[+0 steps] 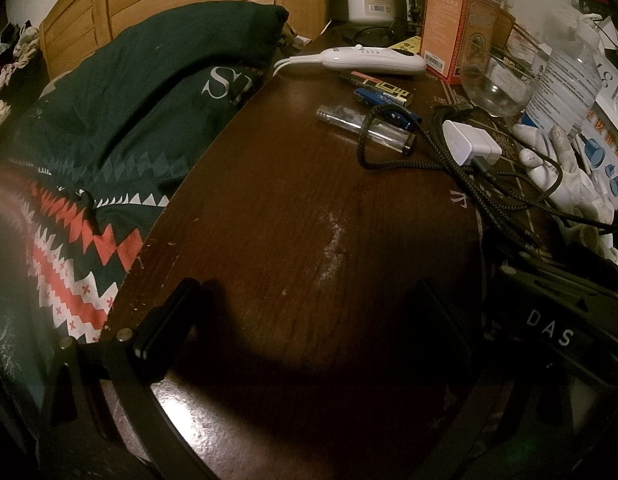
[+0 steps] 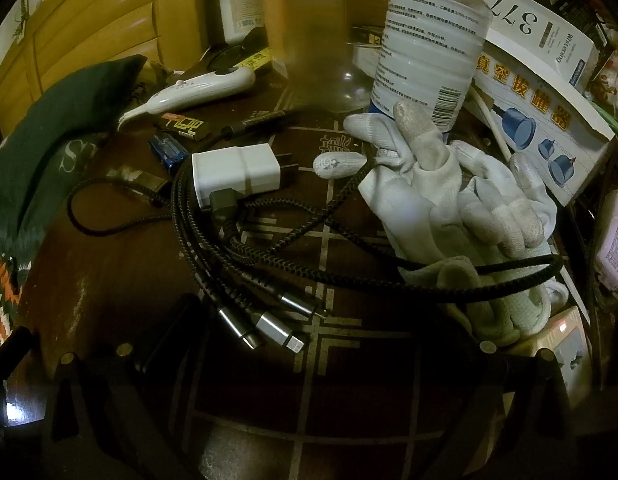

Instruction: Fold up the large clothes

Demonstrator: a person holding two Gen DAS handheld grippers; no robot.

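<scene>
While both grippers sit over the table [image 1: 293, 208], left gripper [image 1: 305, 320] fingers gape wide, holding nothing; right gripper [image 2: 321, 344] likewise; cloth [image 1: 121, 120] at ten o'clock.

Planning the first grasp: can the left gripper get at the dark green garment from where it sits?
Probably yes. The left gripper is open over bare table, and the dark green garment lies just to its left, hanging over the table edge. Nothing stands between them; the cable clutter is on the other side.

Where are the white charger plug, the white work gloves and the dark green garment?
white charger plug [image 2: 237, 174], right wrist view, front face.
white work gloves [image 2: 437, 200], right wrist view, palm.
dark green garment [image 1: 149, 80], left wrist view, upper folded area.
</scene>
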